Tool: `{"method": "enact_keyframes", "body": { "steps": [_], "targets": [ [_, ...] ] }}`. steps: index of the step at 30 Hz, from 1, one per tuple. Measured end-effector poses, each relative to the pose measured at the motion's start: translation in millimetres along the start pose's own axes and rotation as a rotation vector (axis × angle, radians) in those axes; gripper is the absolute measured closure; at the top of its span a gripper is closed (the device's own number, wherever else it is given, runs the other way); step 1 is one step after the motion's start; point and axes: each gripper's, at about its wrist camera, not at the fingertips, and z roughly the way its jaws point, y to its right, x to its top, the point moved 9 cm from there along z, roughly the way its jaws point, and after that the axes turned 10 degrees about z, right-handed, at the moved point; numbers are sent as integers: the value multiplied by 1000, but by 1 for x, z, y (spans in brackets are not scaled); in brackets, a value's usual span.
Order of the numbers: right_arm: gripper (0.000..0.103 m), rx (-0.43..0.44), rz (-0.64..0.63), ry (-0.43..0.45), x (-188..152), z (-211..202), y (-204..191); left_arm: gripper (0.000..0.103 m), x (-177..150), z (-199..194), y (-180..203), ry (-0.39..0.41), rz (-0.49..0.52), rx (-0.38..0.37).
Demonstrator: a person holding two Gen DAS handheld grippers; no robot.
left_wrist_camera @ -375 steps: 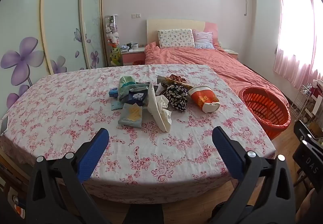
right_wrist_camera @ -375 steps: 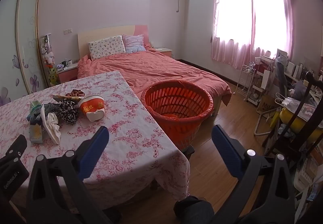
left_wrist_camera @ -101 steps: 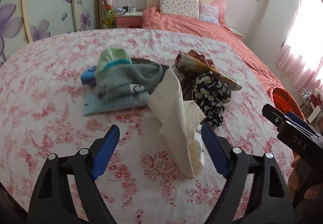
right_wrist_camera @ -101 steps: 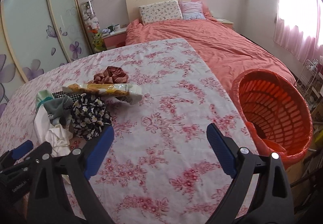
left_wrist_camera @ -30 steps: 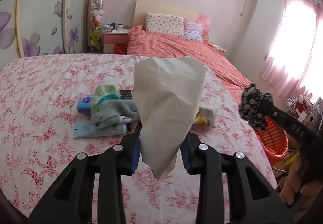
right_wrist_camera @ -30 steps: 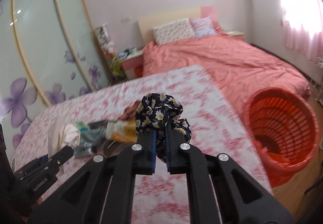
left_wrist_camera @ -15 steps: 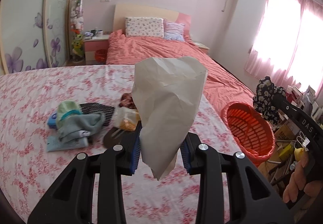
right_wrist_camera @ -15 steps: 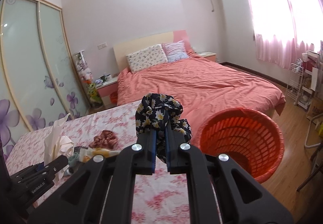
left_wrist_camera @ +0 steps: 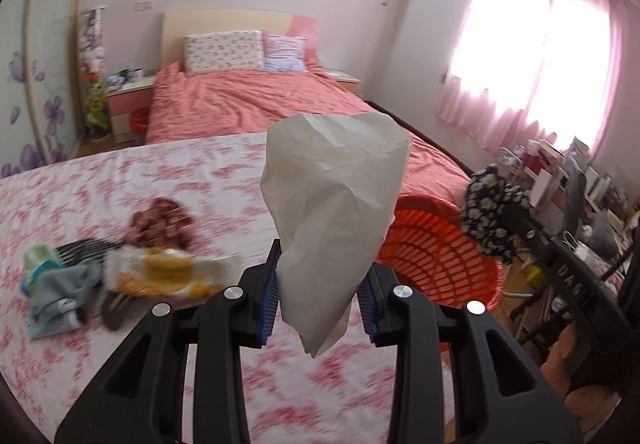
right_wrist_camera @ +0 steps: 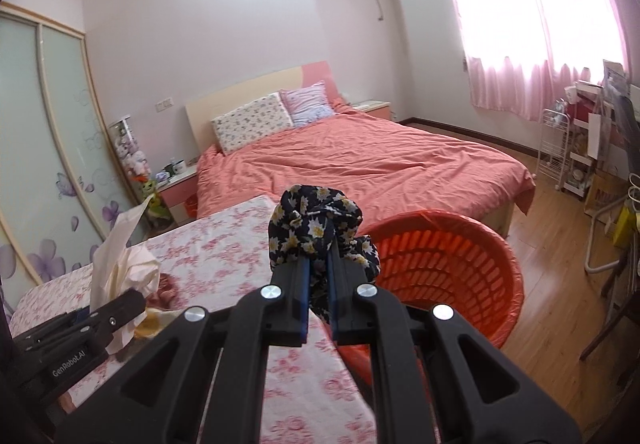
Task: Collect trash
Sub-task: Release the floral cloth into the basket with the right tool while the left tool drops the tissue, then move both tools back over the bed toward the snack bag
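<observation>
My left gripper [left_wrist_camera: 318, 296] is shut on a crumpled white paper bag [left_wrist_camera: 336, 211] and holds it up above the floral table [left_wrist_camera: 120, 179], near the table's right edge. My right gripper [right_wrist_camera: 317, 284] is shut on a black floral cloth [right_wrist_camera: 316, 228] and holds it in the air just left of the orange basket [right_wrist_camera: 452, 268]. The basket also shows in the left wrist view [left_wrist_camera: 432, 256], behind the bag, with the right gripper and the cloth [left_wrist_camera: 490, 215] above its right rim. The bag shows at the left of the right wrist view [right_wrist_camera: 120, 252].
On the table lie a yellow snack wrapper [left_wrist_camera: 168, 272], a dark red scrunchie [left_wrist_camera: 160, 222], a grey-green cloth pile [left_wrist_camera: 56, 284] and a dark brown thing [left_wrist_camera: 114, 310]. A pink bed [right_wrist_camera: 360, 163] stands behind. A rack and clutter [right_wrist_camera: 580, 147] line the right wall.
Both grippers have swung right with their loads, from over the table towards the orange basket. The basket now looks closer in both views.
</observation>
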Motion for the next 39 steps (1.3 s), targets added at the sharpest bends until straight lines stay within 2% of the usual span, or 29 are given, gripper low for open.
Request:
{"method": "enact_keyframes", "body": {
  "steps": [7, 16, 19, 20, 24, 26, 31, 33, 39],
  "targets": [
    [95, -39, 82, 12, 15, 12, 50, 68, 17, 31, 54, -2, 67, -91],
    [92, -66, 172, 30, 38, 33, 98, 68, 19, 82, 106, -63, 132, -172],
    [81, -77, 189, 29, 43, 47, 109, 50, 17, 96, 112, -86, 152, -147],
    [75, -82, 192, 23, 43, 51, 111, 43, 14, 100, 111, -99, 152, -135],
    [61, -102, 195, 10, 38, 57, 117, 33, 3, 101, 98, -135, 138, -101],
    [50, -114, 187, 13, 34, 55, 118, 29, -3, 98, 89, -141, 137, -71],
    [34, -132, 160, -6, 19, 53, 111, 22, -17, 78, 54, -135, 124, 34],
    [31, -130, 145, -18, 15, 54, 109, 17, -23, 68, 37, -121, 119, 72],
    [29, -97, 73, -87, -16, 56, 69, 16, -48, 35, -31, -136, 48, 191]
  ]
}}
